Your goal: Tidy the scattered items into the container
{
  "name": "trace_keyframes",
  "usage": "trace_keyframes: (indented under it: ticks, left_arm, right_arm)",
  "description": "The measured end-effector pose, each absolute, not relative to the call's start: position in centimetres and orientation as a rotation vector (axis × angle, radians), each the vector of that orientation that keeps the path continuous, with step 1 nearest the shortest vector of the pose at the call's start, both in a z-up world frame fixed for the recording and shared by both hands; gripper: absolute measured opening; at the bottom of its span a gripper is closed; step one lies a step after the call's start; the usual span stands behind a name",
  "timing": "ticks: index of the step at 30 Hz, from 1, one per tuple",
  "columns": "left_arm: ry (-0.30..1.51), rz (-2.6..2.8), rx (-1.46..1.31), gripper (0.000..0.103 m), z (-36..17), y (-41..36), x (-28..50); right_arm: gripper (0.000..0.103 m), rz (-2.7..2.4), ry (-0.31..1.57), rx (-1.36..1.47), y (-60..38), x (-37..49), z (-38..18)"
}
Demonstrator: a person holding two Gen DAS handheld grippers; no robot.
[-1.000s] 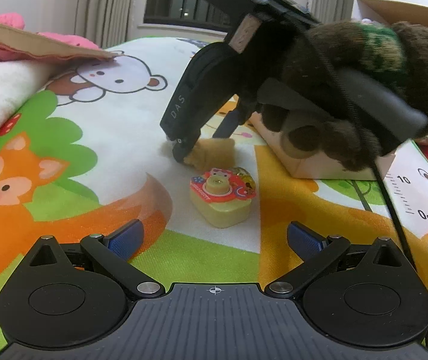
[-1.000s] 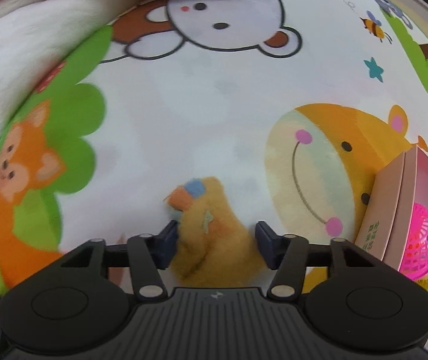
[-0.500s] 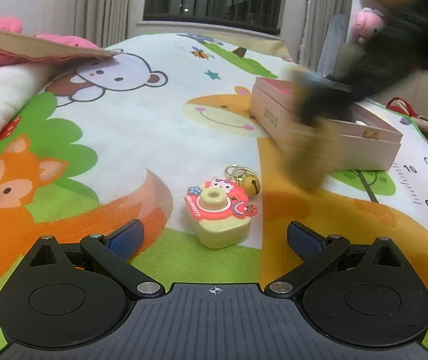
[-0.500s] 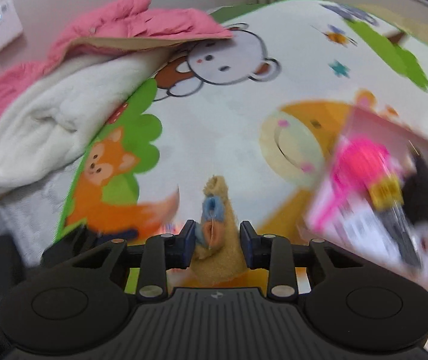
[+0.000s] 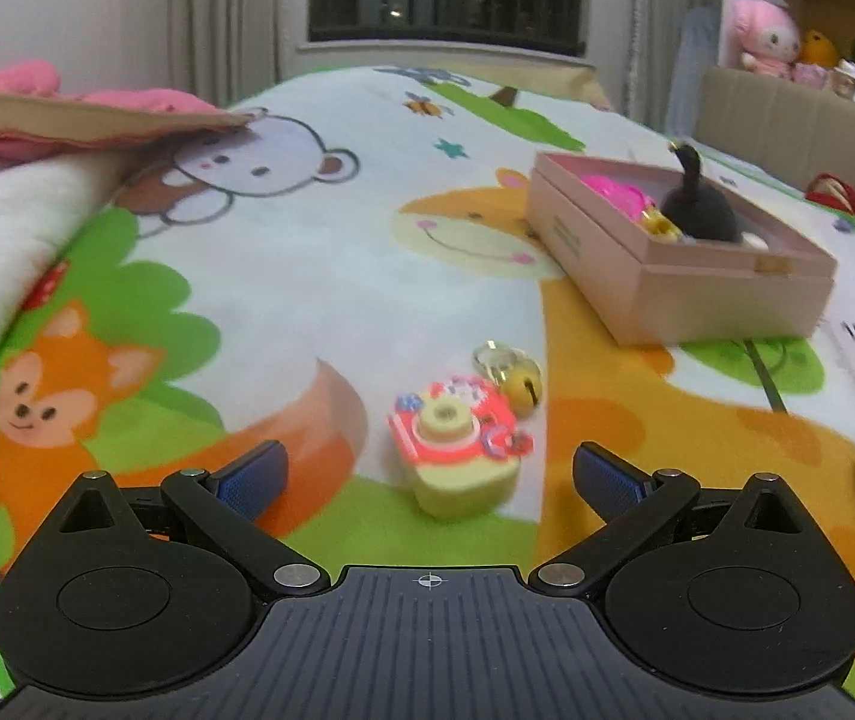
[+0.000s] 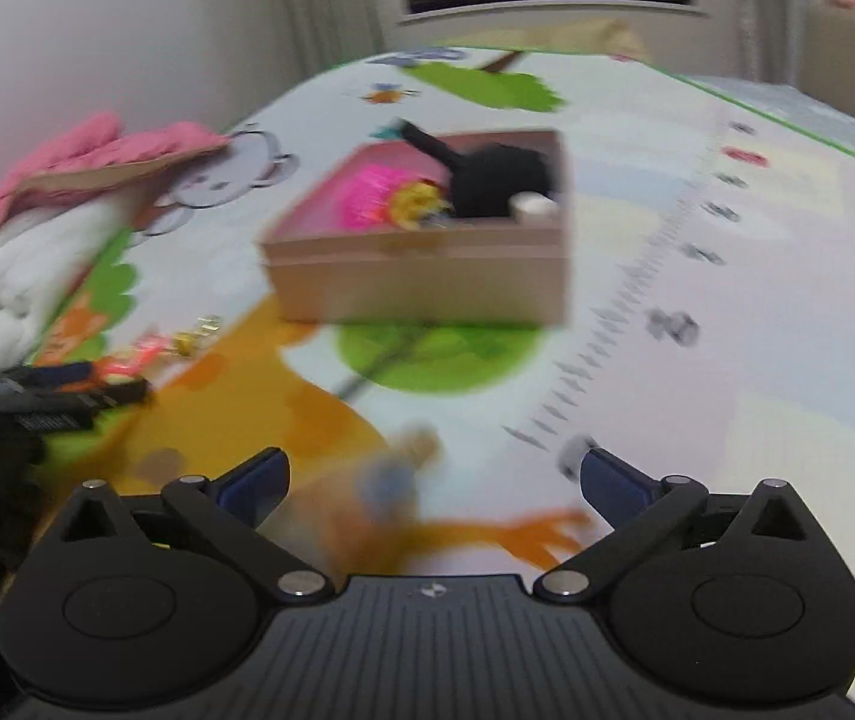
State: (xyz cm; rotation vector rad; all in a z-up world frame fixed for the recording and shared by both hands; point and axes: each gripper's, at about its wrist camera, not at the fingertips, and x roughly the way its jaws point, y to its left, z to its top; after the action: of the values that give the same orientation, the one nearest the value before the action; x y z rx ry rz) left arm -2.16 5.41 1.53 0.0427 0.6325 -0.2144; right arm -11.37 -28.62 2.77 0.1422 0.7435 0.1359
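The plush toy (image 6: 388, 504), badly blurred, lies on the mat (image 6: 697, 312) between the wide-apart fingers of the right gripper (image 6: 433, 480), short of the pink box (image 6: 427, 276). The left gripper (image 5: 427, 468), also spread, frames the toy camera (image 5: 457, 450).

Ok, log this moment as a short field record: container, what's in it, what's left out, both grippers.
container: pink rectangular cardboard box, open, on the cartoon animal play mat
inside: black plush toy, bright pink plastic item, small yellow piece
outside: yellow toy camera keychain with red front; tan fuzzy plush toy, blurred
left gripper: jaws open, camera keychain ahead between them
right gripper: jaws open, tan plush between them, not clamped
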Motion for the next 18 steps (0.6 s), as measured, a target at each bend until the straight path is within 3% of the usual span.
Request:
trace_keyframes:
  ticks: [11,18]
  left_arm:
    - [0.673,-0.167,0.116,0.103,1.5,3.0,-1.6]
    - [0.665,-0.178,0.111,0.103,1.7,3.0,-2.9]
  right_arm:
    - [0.103,0.198,0.627,0.053,-29.2,-16.1,1.9]
    - [0.103,0.065,0.619,-0.33,-27.6,-17.9,1.2]
